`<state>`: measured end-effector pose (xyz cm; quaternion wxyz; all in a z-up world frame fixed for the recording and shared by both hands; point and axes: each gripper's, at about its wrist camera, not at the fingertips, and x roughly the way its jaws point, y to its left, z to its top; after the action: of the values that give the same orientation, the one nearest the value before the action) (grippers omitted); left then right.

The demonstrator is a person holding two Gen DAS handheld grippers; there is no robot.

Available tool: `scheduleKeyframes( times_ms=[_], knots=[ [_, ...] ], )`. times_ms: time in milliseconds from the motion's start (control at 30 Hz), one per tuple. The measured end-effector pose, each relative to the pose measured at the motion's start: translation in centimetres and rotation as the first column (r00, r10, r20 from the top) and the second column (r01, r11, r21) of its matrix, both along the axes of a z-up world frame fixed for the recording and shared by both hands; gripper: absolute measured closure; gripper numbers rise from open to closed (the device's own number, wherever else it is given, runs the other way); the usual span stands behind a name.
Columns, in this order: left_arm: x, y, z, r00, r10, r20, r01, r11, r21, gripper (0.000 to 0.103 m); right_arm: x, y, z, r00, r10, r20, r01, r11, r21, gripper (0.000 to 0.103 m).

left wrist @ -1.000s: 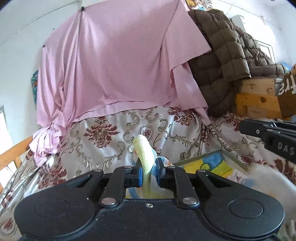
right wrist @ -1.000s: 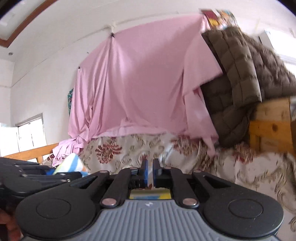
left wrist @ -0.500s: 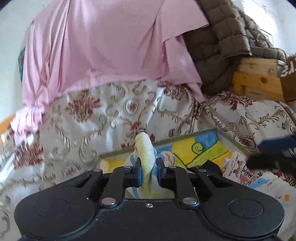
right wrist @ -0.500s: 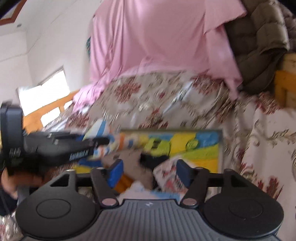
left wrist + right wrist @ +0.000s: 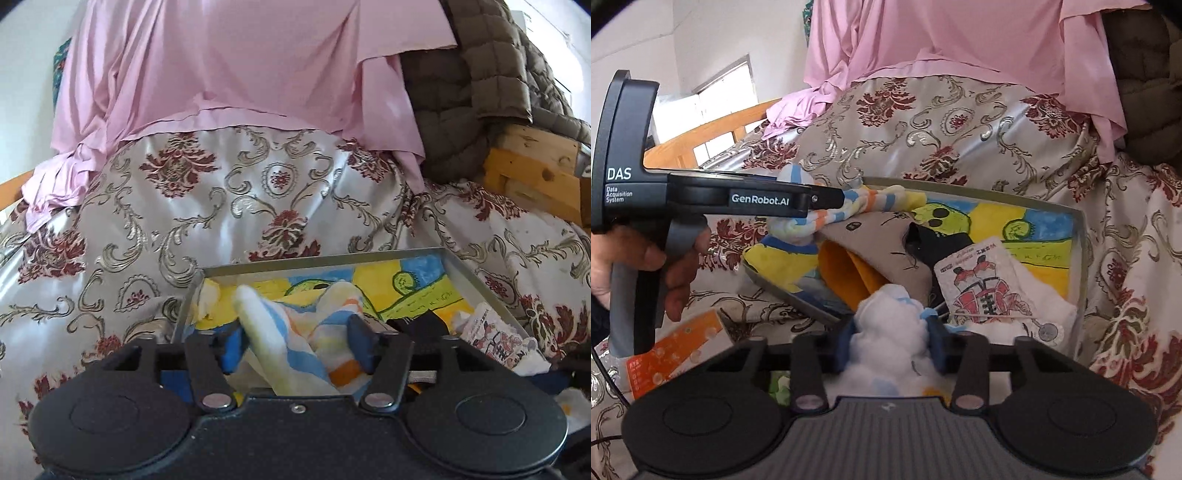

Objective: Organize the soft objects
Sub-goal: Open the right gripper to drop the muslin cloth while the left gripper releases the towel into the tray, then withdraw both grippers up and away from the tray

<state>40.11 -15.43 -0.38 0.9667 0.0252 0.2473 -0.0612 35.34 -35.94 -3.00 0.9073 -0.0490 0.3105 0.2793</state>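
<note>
A metal tray [image 5: 325, 257] with a yellow, blue and green drawing on its floor lies on the patterned bedspread; it also shows in the right wrist view [image 5: 1082, 236]. My left gripper [image 5: 295, 341] is open over the tray's near left part, and a striped white, blue, orange and yellow sock [image 5: 295, 343] lies loose between its jaws. In the right wrist view the left gripper [image 5: 834, 199] sits over that sock [image 5: 849, 210]. My right gripper [image 5: 892, 341] is open around a fluffy white soft item [image 5: 890, 332] at the tray's near edge.
In the tray lie a beige and orange sock [image 5: 871, 254], a black piece [image 5: 938, 240] and a white printed packet [image 5: 986, 280]. An orange packet [image 5: 676, 350] lies on the bedspread [image 5: 184, 206] at the left. Pink cloth [image 5: 240, 66] and a brown quilted jacket [image 5: 491, 81] hang behind.
Both grippers tilted down over the tray. The left gripper opened and let the striped sock go into the tray. The right gripper opened and now has the fluffy white item between its jaws.
</note>
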Motion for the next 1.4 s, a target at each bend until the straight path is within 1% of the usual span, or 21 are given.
scheduleKeyframes(
  times_ms=[33,100,200,233,333,400,467,500,567,633,700,767,833,900,967,1033,1133,1267,1400],
  knots=[
    [-0.1,0.2,0.0,1.000,0.007,0.003,-0.007,1.000,-0.002,0.036,-0.1,0.1,0.2,1.000,-0.014,0.015,0.014,1.000,-0.002,0.071],
    [-0.3,0.8,0.1,1.000,0.017,0.005,-0.017,1.000,-0.014,0.033,0.2,-0.2,0.7,0.998,-0.050,0.041,0.049,0.999,0.017,0.074],
    [-0.9,1.8,0.1,1.000,0.029,0.008,-0.029,0.998,-0.052,0.029,0.3,-0.9,1.5,0.985,-0.143,0.095,0.133,0.985,0.106,0.075],
    [-1.1,2.1,0.1,0.999,0.033,0.009,-0.032,0.998,-0.061,0.028,0.4,-1.1,1.7,0.978,-0.178,0.105,0.165,0.978,0.125,0.075],
    [-1.7,2.8,0.0,0.999,0.041,0.010,-0.040,0.996,-0.074,0.028,0.8,-1.0,2.3,0.941,-0.307,0.140,0.281,0.943,0.177,0.075],
    [-2.1,3.3,0.1,0.999,0.043,0.013,-0.042,0.995,-0.088,0.024,1.3,-0.8,2.5,0.924,-0.348,0.157,0.316,0.928,0.197,0.074],
    [-2.5,3.7,0.2,0.999,0.048,0.017,-0.046,0.994,-0.094,0.022,2.6,-0.3,2.3,0.909,-0.388,0.154,0.361,0.916,0.176,0.070],
    [-2.7,3.9,0.2,0.999,0.048,0.019,-0.045,0.994,-0.096,0.021,3.4,0.0,2.2,0.906,-0.399,0.141,0.378,0.913,0.156,0.067],
    [-3.1,4.1,0.4,0.999,0.044,0.018,-0.042,0.995,-0.095,0.020,5.0,0.8,1.7,0.909,-0.401,0.113,0.392,0.915,0.098,0.067],
    [-3.6,4.5,0.5,0.999,0.046,0.016,-0.044,0.995,-0.092,0.019,5.8,1.4,1.3,0.918,-0.387,0.086,0.385,0.922,0.044,0.063],
    [-4.1,4.9,0.7,0.999,0.048,0.011,-0.047,0.994,-0.095,0.019,5.8,1.9,1.3,0.919,-0.386,0.081,0.386,0.923,0.016,0.056],
    [-4.8,5.3,1.0,0.999,0.049,0.007,-0.048,0.994,-0.103,0.019,5.0,2.3,1.6,0.917,-0.393,0.070,0.394,0.919,0.008,0.052],
    [-5.5,5.6,1.2,0.999,0.049,0.001,-0.049,0.993,-0.106,0.019,3.9,2.0,2.4,0.913,-0.404,0.060,0.403,0.915,0.030,0.037],
    [-6.3,5.9,1.5,0.999,0.048,-0.003,-0.048,0.993,-0.106,0.018,2.6,1.8,3.3,0.910,-0.410,0.063,0.409,0.912,0.036,0.031],
    [-7.3,6.0,1.8,0.999,0.046,0.000,-0.046,0.994,-0.104,0.016,0.9,1.5,4.4,0.907,-0.414,0.078,0.413,0.910,0.039,0.028],
    [-8.4,6.0,2.3,0.999,0.044,0.006,-0.044,0.994,-0.103,0.014,-1.0,1.2,5.7,0.901,-0.424,0.092,0.420,0.905,0.058,0.023],
    [-10.5,6.1,3.2,0.999,0.045,0.023,-0.042,0.992,-0.118,0.011,-3.9,0.9,7.6,0.895,-0.429,0.121,0.423,0.903,0.076,0.016],
    [-13.3,6.1,4.5,0.998,0.046,0.044,-0.039,0.989,-0.145,0.008,-7.9,1.1,9.7,0.884,-0.436,0.170,0.428,0.900,0.084,0.011],
    [-16.3,6.1,5.8,0.997,0.040,0.065,-0.029,0.986,-0.163,0.004,-11.0,1.1,11.4,0.869,-0.454,0.198,0.441,0.891,0.108,0.006]
  ],
)
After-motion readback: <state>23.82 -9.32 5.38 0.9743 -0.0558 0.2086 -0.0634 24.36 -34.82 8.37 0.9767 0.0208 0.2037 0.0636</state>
